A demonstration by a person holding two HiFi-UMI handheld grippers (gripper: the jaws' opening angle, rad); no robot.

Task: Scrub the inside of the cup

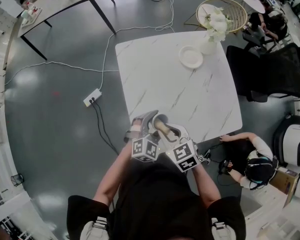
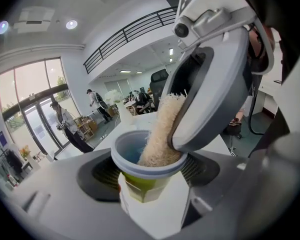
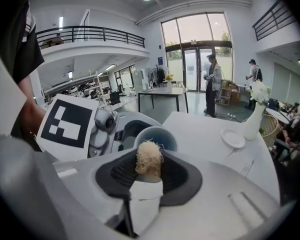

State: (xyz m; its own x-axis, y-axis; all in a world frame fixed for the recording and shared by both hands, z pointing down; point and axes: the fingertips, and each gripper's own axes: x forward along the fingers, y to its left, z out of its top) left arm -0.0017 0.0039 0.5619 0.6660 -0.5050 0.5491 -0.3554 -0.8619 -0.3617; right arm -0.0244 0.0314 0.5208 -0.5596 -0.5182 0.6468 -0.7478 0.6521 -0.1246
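Note:
Both grippers meet over the near edge of the white marble table [image 1: 155,74]. My left gripper [image 1: 148,120] is shut on a cup [image 2: 140,186] that has a green body and a blue-grey rim. My right gripper [image 1: 171,132] is shut on a brush [image 3: 149,164] with pale beige bristles. In the left gripper view the bristles [image 2: 162,129] reach down into the cup's mouth, and the right gripper's grey body [image 2: 215,84] hangs just above its rim. In the right gripper view the cup [image 3: 163,136] opens just beyond the brush tip. The cup's bottom is hidden by the bristles.
A small white plate [image 1: 191,57] and a white vase of flowers [image 1: 213,29] stand at the table's far right. Black chairs [image 1: 270,74] line its right side. A power strip [image 1: 92,97] with cables lies on the floor at left. A person [image 1: 250,159] sits low at right.

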